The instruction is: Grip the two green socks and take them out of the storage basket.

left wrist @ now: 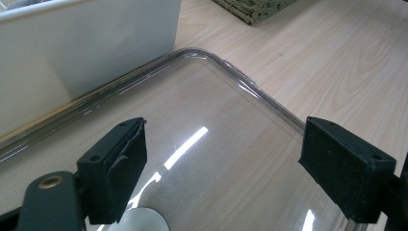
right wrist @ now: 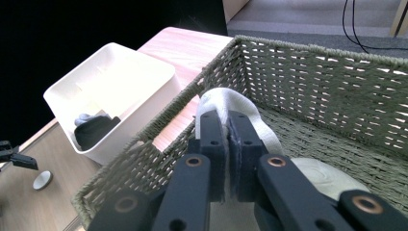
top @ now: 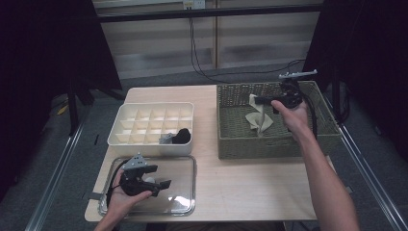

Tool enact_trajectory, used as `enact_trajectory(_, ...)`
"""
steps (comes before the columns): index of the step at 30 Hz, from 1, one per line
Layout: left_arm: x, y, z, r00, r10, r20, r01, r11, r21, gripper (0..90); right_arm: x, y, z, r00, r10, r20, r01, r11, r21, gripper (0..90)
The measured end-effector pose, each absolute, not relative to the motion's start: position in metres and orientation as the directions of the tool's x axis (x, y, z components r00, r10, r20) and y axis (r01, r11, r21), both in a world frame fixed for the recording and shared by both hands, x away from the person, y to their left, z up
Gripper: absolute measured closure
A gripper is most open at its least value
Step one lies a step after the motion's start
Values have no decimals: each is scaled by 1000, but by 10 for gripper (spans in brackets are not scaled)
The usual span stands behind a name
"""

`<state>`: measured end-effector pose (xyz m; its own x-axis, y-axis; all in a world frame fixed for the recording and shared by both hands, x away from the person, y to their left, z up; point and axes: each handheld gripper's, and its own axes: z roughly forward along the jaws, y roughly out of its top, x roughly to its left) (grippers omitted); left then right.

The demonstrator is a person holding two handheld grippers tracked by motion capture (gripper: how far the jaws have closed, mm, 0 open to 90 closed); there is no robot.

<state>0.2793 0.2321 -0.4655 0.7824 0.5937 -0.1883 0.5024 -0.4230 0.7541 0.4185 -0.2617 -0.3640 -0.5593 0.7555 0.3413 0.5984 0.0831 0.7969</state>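
At the desk's near left corner, the left gripper [top: 166, 183] hovers over the clear rectangular plastic lid [top: 185, 166], fingers released. Toward the far right corner, the right gripper [right wrist: 226, 126] holds a pale white fabric sock [top: 258, 117], fingers clenched on it, above the green woven wicker basket [top: 231, 144].

Soft cream cloth [right wrist: 226, 103] pinched in matt black right gripper [right wrist: 227, 139]; rough woven wicker basket [right wrist: 337, 91] around; glossy clear plastic lid [left wrist: 231, 159] under left gripper [left wrist: 223, 163]; smooth wood bench [left wrist: 337, 62].
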Motion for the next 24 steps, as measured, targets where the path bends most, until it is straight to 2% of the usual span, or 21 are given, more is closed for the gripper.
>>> enact_trajectory(24, 279, 229, -466, 790, 585, -183, 493, -429, 757, 164, 402, -267, -336, -571, 752, 330, 523, 23, 852, 865)
